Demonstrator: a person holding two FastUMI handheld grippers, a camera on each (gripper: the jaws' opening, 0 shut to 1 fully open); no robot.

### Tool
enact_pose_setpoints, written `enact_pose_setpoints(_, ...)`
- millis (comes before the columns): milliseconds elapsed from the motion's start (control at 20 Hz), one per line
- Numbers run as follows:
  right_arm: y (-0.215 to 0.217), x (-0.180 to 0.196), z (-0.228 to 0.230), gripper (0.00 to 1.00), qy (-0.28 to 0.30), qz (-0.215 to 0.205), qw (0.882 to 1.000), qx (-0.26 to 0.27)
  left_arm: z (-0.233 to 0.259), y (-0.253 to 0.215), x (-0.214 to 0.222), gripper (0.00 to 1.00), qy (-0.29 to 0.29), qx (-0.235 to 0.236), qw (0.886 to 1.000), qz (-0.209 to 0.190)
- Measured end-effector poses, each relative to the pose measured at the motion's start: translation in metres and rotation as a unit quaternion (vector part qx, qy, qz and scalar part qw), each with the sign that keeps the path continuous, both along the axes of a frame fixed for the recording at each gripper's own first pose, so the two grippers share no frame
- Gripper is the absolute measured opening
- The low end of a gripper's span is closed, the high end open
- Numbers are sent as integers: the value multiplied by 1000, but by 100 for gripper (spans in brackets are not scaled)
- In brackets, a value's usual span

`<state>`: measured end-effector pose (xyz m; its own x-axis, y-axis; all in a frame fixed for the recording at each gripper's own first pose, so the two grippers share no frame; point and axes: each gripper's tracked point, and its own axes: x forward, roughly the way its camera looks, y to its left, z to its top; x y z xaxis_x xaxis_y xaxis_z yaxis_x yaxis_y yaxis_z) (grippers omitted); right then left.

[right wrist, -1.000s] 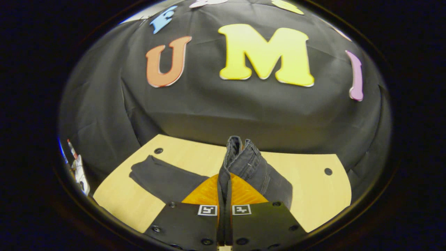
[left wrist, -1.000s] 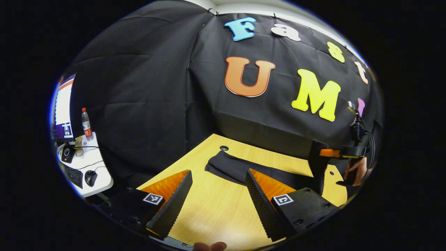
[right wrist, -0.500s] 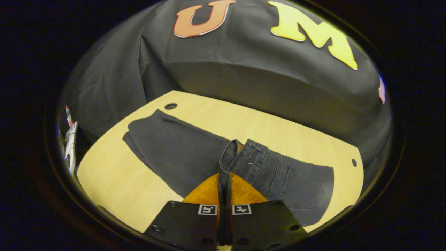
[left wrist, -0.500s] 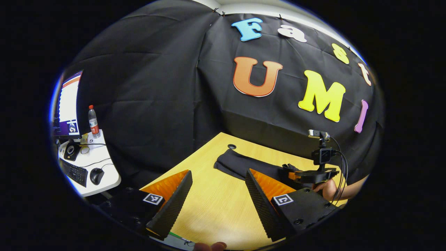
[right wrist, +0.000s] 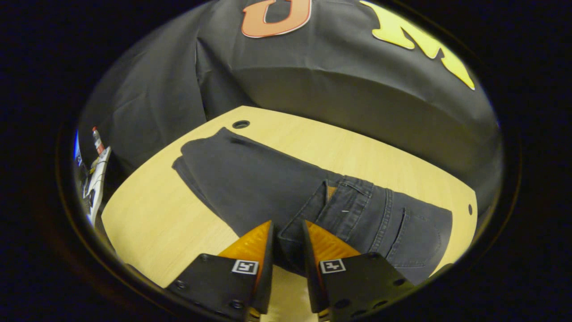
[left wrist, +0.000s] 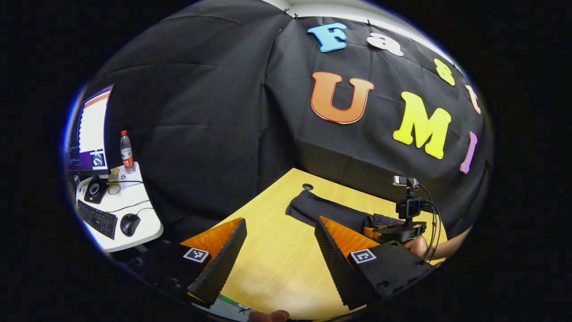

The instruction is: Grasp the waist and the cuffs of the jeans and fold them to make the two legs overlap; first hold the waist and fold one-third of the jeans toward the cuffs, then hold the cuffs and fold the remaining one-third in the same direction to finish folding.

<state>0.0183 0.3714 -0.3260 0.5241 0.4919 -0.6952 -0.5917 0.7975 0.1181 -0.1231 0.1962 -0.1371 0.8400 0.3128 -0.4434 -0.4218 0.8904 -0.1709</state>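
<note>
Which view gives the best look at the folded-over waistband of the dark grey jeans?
The right gripper view: the waistband of the dark grey jeans lies close, seams and belt loops plain, between the right gripper fingers. The left gripper view shows the jeans small and distant, the waist hidden behind that gripper.

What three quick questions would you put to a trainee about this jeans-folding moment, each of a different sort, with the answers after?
1. True or false: the left tongs are shut on the jeans.
2. The right tongs are: A) open, with the edge of the waist between them; B) shut on a cuff; C) raised high above everything.
3. Fill in: on the side desk, a ___ stands beside the monitor.

Key: 1 false, they are open over bare wood. 2 A. 3 bottle.
</note>
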Motion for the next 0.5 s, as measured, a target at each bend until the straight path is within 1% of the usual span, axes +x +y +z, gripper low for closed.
enact_pose_setpoints(50,3,-1,4,46,-3,7,1000,8,0,1,0,99,2,1,1000,-2)
enact_pose_setpoints(200,1,-7,21,85,-9,13,999,30,3,5,4,99,1,2,1000,-10)
enact_pose_setpoints(300,-7,-7,43,92,-32,14,999,40,7,-1,14,99,-8,1,1000,-25)
enact_pose_setpoints(350,-12,-9,58,89,-42,16,998,47,11,-7,20,99,-17,2,999,-38)
enact_pose_setpoints(400,-18,-13,74,90,-54,18,997,55,11,-13,27,99,-24,-2,998,-56)
enact_pose_setpoints(450,-26,-16,92,92,-69,22,995,62,8,-20,36,99,-29,-15,997,-71)
enact_pose_setpoints(500,-37,-19,111,95,-86,25,994,66,3,-26,44,99,-32,-34,995,-84)
